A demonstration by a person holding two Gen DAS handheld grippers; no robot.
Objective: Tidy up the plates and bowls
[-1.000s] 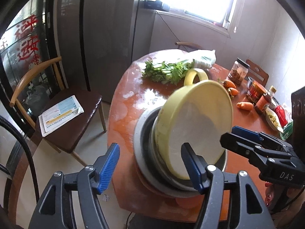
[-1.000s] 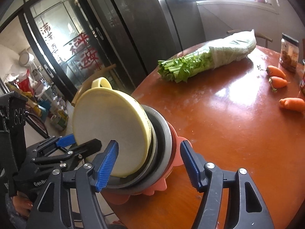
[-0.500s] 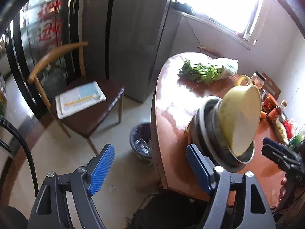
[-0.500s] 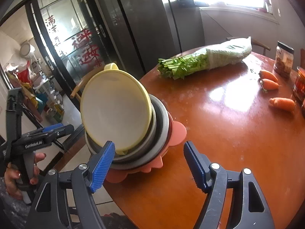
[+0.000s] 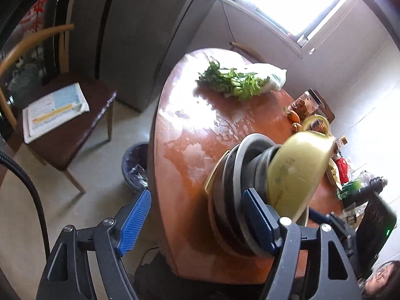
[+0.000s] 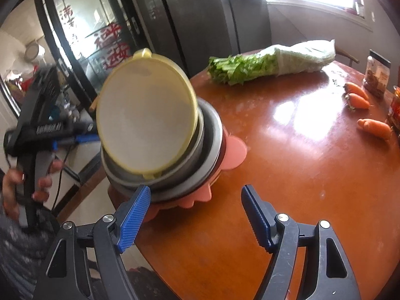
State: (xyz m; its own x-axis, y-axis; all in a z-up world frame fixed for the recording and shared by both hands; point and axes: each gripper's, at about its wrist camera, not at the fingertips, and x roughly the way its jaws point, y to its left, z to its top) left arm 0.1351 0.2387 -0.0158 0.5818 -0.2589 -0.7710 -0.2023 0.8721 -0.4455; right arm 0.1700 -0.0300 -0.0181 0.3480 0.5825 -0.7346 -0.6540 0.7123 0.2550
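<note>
Both fingers [image 6: 133, 218] of my right gripper [image 6: 195, 218] and left gripper [image 5: 197, 221] gape empty, since the yellow bowl [image 6: 146, 121] leans nested on the stack [image 6: 200, 165] at ten o'clock.

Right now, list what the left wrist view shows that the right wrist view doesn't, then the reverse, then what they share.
Only the left wrist view: a chair with a newspaper on its seat, a bin on the floor beside the table, and the yellow bowl's outer underside.

Only the right wrist view: the yellow bowl's pale inside, the pink plate under the stack, and the hand holding the left gripper.

Both: the tilted bowl on the stacked dishes at the table edge, bagged greens, carrots, and open grippers.
</note>
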